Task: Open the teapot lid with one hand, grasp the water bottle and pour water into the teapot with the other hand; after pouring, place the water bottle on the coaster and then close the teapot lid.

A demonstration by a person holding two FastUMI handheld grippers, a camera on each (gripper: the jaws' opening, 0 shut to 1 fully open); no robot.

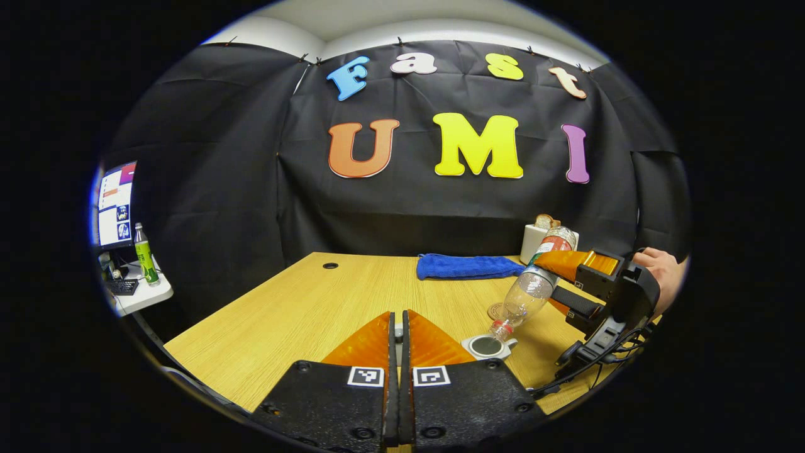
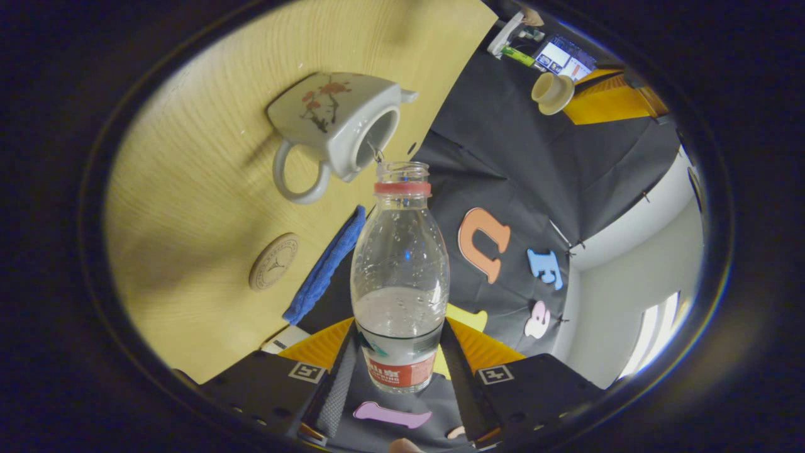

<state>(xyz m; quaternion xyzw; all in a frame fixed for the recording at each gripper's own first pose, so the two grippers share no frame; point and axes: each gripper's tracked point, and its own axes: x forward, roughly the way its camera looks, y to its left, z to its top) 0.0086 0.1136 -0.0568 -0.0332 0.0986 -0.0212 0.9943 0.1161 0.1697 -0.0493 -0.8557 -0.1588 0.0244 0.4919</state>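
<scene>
Bottle (image 2: pixel 400 277) clamped btwn our R gripper (image 2: pixel 400 352) fingers, tipped over open teapot (image 2: pixel 336 123); L gripper (image 1: pixel 398 327) pinches lid (image 2: pixel 552 92).

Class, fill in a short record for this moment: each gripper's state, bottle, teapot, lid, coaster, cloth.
right gripper: shut on the water bottle, tilted, mouth down over the teapot
left gripper: fingers together; in the right gripper view it holds the lid away from the pot
teapot: open, on the table
water bottle: uncapped, partly full
coaster: bare, beside the teapot
blue cloth: at the table's far edge
</scene>
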